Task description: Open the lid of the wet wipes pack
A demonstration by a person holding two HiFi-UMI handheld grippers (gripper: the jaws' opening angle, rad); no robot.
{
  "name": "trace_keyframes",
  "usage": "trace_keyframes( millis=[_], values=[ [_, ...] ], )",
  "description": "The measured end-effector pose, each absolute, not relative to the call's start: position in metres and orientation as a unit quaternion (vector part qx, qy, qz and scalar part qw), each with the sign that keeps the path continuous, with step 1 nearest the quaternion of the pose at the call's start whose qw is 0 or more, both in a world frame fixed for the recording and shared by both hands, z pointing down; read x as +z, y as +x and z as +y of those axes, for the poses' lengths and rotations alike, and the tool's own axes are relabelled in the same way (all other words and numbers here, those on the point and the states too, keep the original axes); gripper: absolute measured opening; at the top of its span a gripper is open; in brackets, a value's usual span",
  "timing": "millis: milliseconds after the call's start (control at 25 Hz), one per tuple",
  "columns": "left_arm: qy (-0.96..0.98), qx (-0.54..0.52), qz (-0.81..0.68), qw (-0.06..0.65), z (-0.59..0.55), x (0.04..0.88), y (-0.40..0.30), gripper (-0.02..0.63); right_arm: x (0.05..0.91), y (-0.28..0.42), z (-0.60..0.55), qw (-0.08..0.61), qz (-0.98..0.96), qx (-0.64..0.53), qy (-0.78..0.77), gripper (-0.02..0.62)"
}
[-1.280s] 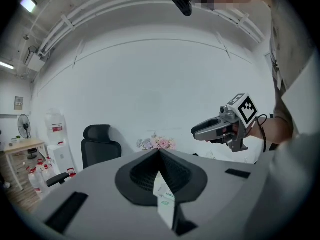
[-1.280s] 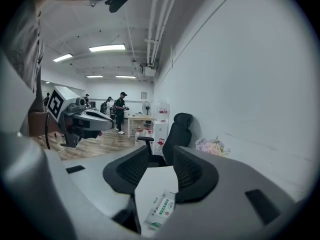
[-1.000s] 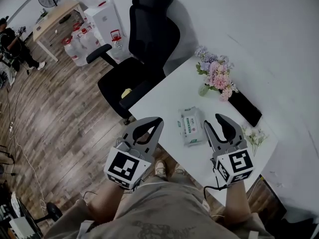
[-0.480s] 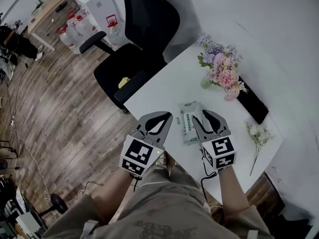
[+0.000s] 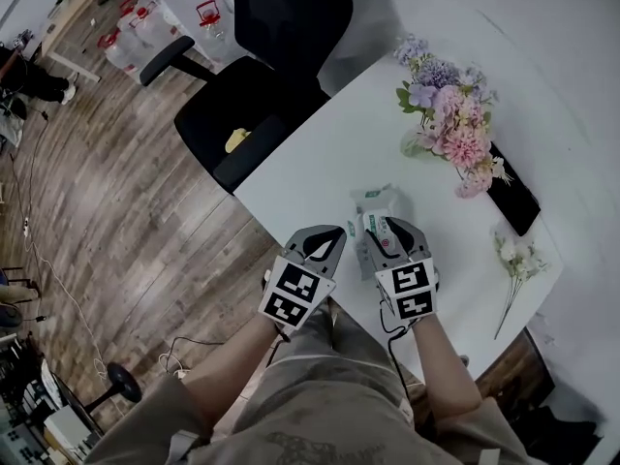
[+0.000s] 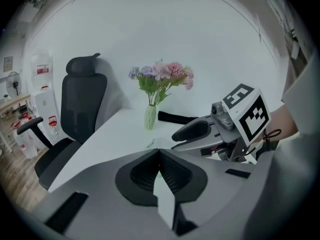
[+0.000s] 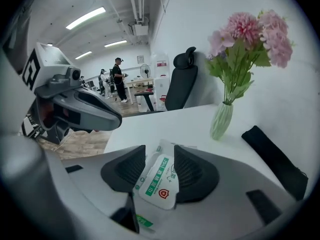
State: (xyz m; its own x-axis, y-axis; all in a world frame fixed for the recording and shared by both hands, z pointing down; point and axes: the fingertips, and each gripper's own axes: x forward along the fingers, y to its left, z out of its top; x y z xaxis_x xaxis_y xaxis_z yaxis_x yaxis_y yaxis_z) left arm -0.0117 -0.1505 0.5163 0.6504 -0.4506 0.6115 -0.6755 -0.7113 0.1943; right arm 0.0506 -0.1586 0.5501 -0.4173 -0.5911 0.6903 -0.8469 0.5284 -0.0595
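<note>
Lowered left gripper (image 5: 327, 236) & right gripper (image 5: 389, 229) since 1 s ago, both now nearer vase (image 5: 413, 144) w/ pink flowers. Holding left gripper pressed together, empty, at table (image 5: 320, 158) edge, well short of vase. Spreading right gripper, jaws opening either side of wet wipes pack (image 5: 372, 204), pads not clamping it. Pack lying flat, printed side up, near vase on person's side. Black case (image 5: 511, 194) just beside vase; office chair (image 5: 254, 114) well apart from vase, off table.
</note>
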Motion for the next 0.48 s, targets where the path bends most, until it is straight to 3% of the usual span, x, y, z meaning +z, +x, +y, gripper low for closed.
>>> trace_keyframes(
  millis=[320,480],
  values=[
    [0.861,0.298,-0.317,0.264,-0.152,0.579,-0.011,0.017,0.601,0.052,-0.151,0.371,-0.785,0.215,0.447,0.233],
    [0.861,0.306,-0.296,0.278,-0.150,0.597,-0.001,0.017,0.608,0.055,-0.151,0.365,-0.779,0.218,0.460,0.246]
  ],
)
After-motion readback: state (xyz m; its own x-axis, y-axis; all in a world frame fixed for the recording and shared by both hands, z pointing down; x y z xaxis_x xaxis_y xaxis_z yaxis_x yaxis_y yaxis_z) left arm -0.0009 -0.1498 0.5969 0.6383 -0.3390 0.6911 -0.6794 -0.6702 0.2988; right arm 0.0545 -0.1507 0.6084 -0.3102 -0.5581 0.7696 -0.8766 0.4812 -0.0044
